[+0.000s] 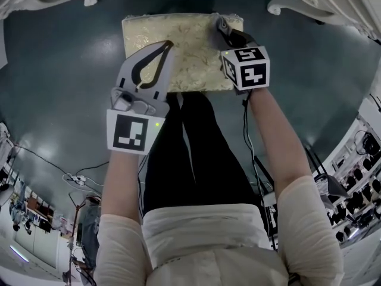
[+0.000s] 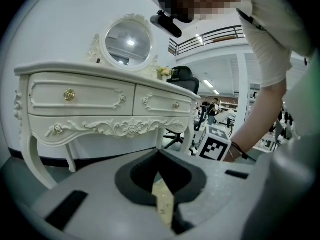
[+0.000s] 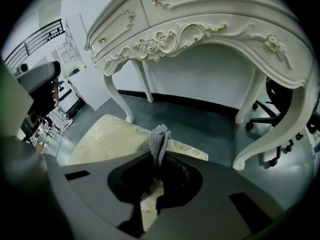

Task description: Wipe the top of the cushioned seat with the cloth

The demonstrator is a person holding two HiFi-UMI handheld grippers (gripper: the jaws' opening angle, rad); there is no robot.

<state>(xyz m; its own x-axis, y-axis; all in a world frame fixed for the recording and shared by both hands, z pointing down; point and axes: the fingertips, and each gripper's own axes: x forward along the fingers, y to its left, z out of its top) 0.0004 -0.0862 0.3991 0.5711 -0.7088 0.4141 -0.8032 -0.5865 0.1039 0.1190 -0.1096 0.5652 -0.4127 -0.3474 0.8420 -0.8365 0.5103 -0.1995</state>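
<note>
The cushioned seat point(image 1: 184, 46), cream with a gold pattern, lies on the dark floor just ahead of the person's legs. My right gripper point(image 1: 216, 22) is over its far right part, shut on a grey knitted cloth point(image 3: 159, 140). The cloth sticks up out of the jaws with the seat point(image 3: 107, 136) below and behind it. My left gripper point(image 1: 169, 44) hovers over the seat's near middle, its jaws meeting at the tip with nothing between them. A sliver of the seat point(image 2: 164, 204) shows through the left gripper's gap.
A white carved dressing table point(image 3: 200, 29) with a round mirror point(image 2: 127, 41) stands beyond the seat; its curved legs point(image 1: 292, 6) flank the seat's far side. An office chair point(image 3: 277, 101) is behind the table. Cables point(image 1: 77, 177) lie on the floor at left.
</note>
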